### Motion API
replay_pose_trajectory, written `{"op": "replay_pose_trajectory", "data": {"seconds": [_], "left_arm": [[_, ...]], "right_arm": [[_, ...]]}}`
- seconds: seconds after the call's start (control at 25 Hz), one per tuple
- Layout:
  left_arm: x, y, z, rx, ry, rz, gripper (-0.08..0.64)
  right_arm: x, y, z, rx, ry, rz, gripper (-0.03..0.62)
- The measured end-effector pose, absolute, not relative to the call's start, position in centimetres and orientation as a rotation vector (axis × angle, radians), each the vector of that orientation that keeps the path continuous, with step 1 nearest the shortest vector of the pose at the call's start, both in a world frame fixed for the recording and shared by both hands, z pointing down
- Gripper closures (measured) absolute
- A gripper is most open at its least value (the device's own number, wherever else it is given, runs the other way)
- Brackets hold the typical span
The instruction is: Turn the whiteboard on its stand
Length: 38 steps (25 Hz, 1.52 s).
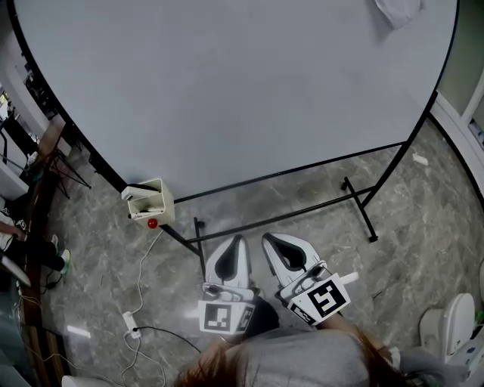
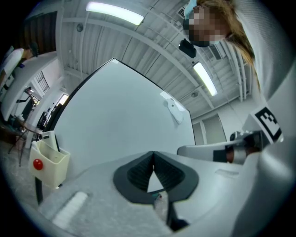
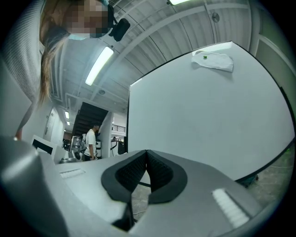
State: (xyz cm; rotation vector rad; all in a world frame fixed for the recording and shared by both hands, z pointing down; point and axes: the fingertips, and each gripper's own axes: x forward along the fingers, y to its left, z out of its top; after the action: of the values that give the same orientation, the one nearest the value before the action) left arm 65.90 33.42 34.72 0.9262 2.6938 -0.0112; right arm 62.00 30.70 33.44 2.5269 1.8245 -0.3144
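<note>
A large whiteboard (image 1: 227, 91) in a black frame tilts on its black stand (image 1: 355, 198) and fills most of the head view. It also shows in the left gripper view as the whiteboard (image 2: 125, 115) and in the right gripper view as the whiteboard (image 3: 199, 115). My left gripper (image 1: 236, 246) and right gripper (image 1: 272, 242) hang side by side below the board's lower edge, touching nothing. The left gripper (image 2: 153, 155) is shut and holds nothing. Just as shut and bare is the right gripper (image 3: 146, 152).
A cream holder box (image 1: 151, 200) with a red knob (image 1: 152, 224) hangs at the board's lower left corner. A white cloth (image 1: 397, 9) sits at the upper right. A power strip (image 1: 130, 323) with cable lies on the marble floor. A person (image 3: 91, 141) stands far behind.
</note>
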Motion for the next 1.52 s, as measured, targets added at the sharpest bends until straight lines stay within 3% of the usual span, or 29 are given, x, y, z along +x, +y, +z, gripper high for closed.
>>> {"op": "replay_pose_trajectory", "data": {"seconds": [0.52, 1.08, 1.52], "left_arm": [[64.3, 47.4, 32.4, 0.985, 2.651, -0.024, 0.565], [60.2, 48.1, 32.3, 0.932, 2.663, 0.008, 0.565], [47.7, 45.8, 32.7, 0.962, 2.685, -0.002, 0.565]], "right_arm": [[60.7, 44.3, 31.4, 2.465, 1.82, -0.286, 0.6], [57.5, 46.0, 32.0, 2.426, 1.869, -0.267, 0.598], [44.7, 42.9, 31.6, 2.4, 1.891, -0.311, 0.6]]}}
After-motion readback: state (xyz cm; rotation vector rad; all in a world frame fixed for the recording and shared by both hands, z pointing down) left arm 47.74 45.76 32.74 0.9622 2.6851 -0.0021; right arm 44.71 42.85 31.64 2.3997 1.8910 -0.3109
